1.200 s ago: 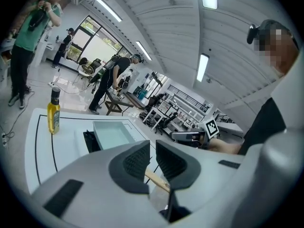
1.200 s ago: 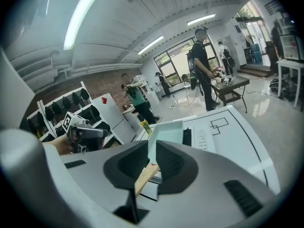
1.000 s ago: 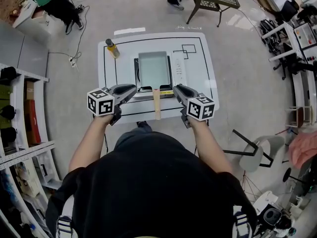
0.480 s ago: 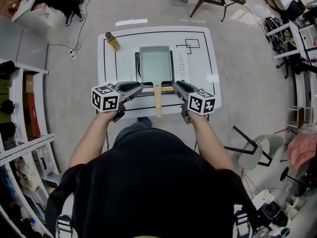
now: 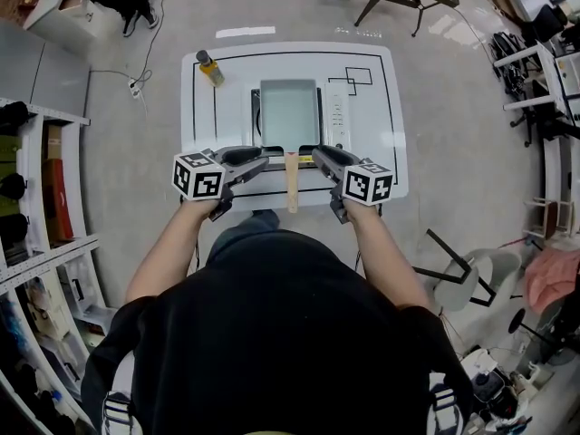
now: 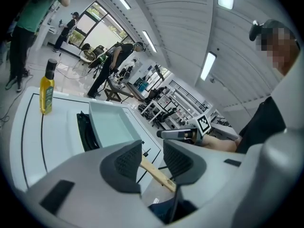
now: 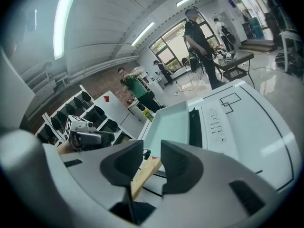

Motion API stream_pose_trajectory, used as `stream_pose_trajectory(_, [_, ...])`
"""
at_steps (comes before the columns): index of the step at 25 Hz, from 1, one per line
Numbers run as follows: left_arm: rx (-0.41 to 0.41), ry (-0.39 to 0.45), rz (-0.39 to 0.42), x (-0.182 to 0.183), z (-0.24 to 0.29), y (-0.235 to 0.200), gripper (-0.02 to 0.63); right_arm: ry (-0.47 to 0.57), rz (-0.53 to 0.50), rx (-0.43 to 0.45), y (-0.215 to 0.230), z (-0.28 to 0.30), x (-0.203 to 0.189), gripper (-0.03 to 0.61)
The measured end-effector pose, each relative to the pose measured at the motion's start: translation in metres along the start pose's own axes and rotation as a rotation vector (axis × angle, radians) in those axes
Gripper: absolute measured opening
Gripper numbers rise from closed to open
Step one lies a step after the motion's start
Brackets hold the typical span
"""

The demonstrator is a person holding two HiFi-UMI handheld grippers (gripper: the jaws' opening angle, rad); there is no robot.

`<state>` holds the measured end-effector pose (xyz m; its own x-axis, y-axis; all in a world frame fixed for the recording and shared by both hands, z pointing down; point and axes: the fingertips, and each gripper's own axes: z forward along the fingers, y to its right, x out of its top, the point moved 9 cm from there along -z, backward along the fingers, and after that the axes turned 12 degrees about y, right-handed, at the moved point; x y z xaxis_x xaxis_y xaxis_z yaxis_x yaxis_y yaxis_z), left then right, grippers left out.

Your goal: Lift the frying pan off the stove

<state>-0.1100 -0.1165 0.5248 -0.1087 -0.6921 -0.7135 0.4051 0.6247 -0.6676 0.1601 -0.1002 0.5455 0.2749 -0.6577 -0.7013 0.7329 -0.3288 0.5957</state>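
Pan: the rectangular pale frying pan sits flat on the stove in the middle of the desk. It is not lifted.
Handle: its wooden handle sticks out toward me past the stove's near edge. I see nothing touching it.
Stove: a flat tabletop unit. The control strip is to the pan's right, and a dark frame shows along the pan's sides.
Left gripper: the left gripper is just left of the handle, with its tip near the pan's near-left corner. Its jaws are spread and have just been opening, pinching nothing. In the left gripper view the handle shows through the gap but lies beyond the pads.
Right gripper: the right gripper mirrors it on the handle's right. Its jaws are also spread and have just been opening, and they are empty. The handle is ahead of the pads, not between them.
Progress: I judge this an early approach. Both tools flank the handle, but there is no grip yet.
Left to do: close one gripper on the handle, or on the pan's edges, then raise the pan clear of the stove.
Risk: I guess a long handle gripped at its end would let the pan tip.
Around: a yellow bottle stands at the desk's far-left corner, well apart from the pan. Black outlines are marked on the desk top. A shelf rack is at my left, and people stand in the room beyond.
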Motion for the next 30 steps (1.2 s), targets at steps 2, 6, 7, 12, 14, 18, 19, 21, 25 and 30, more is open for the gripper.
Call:
stream_pose_trajectory(2, [0.0,0.001,-0.014,-0.003,0.0,-0.001,0.141,-0.011,0.008,0.003,0.001,0.003,-0.002,0.121])
stream_pose_trajectory(6, [-0.009,-0.016,-0.037,-0.013,0.005,-0.002,0.153,-0.034,0.032,0.008,0.004,0.009,-0.008,0.143])
stream_pose_trajectory(7, [-0.012,-0.021,-0.042,-0.015,0.006,-0.002,0.156,-0.039,0.036,0.011,0.004,0.01,-0.01,0.146])
stream_pose_trajectory(12, [-0.015,-0.034,-0.063,-0.024,0.012,-0.001,0.173,-0.058,0.057,0.025,0.006,0.014,-0.016,0.158])
stream_pose_trajectory(14, [-0.016,-0.033,-0.075,-0.027,0.014,-0.002,0.181,-0.066,0.068,0.028,0.008,0.015,-0.018,0.164])
stream_pose_trajectory(18, [-0.019,-0.034,-0.103,-0.036,0.018,-0.003,0.195,-0.079,0.093,0.034,0.012,0.016,-0.023,0.173])
stream_pose_trajectory(19, [-0.02,-0.038,-0.109,-0.039,0.02,-0.003,0.197,-0.08,0.1,0.034,0.013,0.016,-0.025,0.176])
stream_pose_trajectory(21, [-0.025,-0.043,-0.131,-0.044,0.022,-0.003,0.202,-0.085,0.115,0.035,0.014,0.018,-0.029,0.188])
stream_pose_trajectory(25, [-0.049,-0.033,-0.212,-0.053,0.023,-0.003,0.208,-0.102,0.169,0.061,0.013,0.025,-0.036,0.21])
stream_pose_trajectory(30, [-0.058,-0.037,-0.269,-0.065,0.029,-0.004,0.217,-0.12,0.236,0.087,0.017,0.032,-0.048,0.238])
